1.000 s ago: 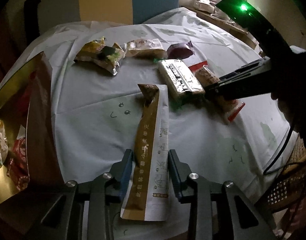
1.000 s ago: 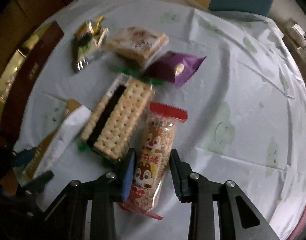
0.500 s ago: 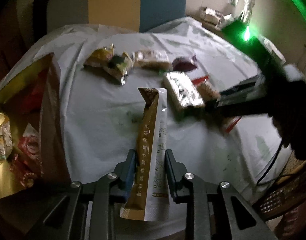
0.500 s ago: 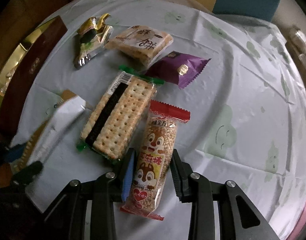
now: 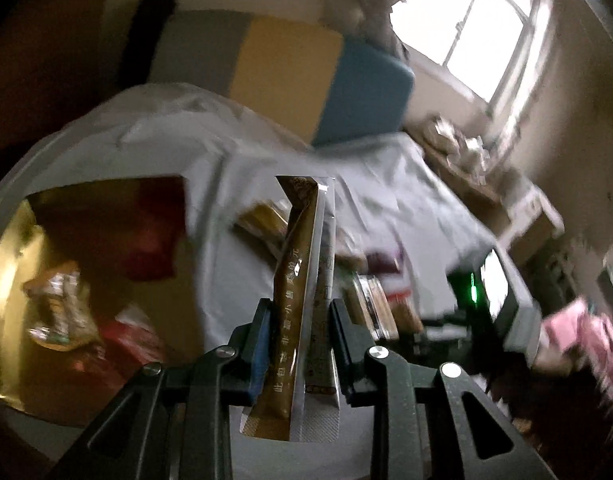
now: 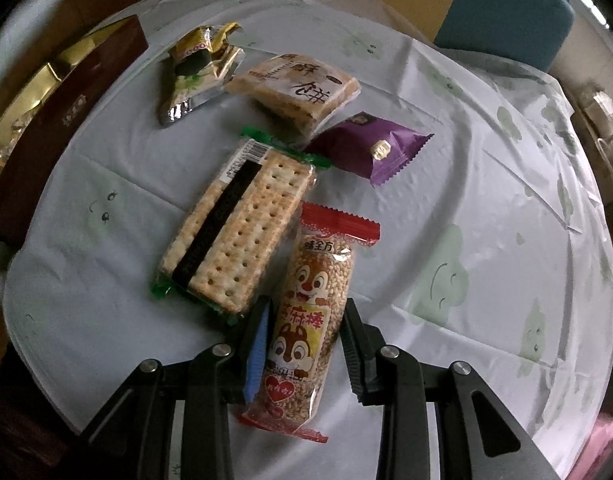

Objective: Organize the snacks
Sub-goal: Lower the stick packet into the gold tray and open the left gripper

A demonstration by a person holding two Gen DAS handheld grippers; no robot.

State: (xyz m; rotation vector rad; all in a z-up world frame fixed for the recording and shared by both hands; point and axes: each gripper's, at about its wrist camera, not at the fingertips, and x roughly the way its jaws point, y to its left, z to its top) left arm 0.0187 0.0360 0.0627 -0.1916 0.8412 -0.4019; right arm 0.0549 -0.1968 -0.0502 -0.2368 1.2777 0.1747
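Brown-and-white sachet (image 5: 304, 308) is now off the cloth: we see it lifted and rolled, with the window and striped headboard (image 5: 282, 76) behind it, where a second ago it lay flat on the sheet. Left gripper (image 5: 300, 344) has narrowed onto it; both pads press its sides, so we hold it. The brown box (image 5: 106, 264) of snacks sits at 9 o'clock. Right view is nearly unchanged. Right gripper (image 6: 304, 344) stays narrow, clamped on the red-ended squirrel bar (image 6: 310, 304), which lies on the tablecloth (image 6: 446, 208). Cracker pack (image 6: 238, 232) touches it at 11 o'clock; purple packet (image 6: 370, 148) at 1 o'clock.
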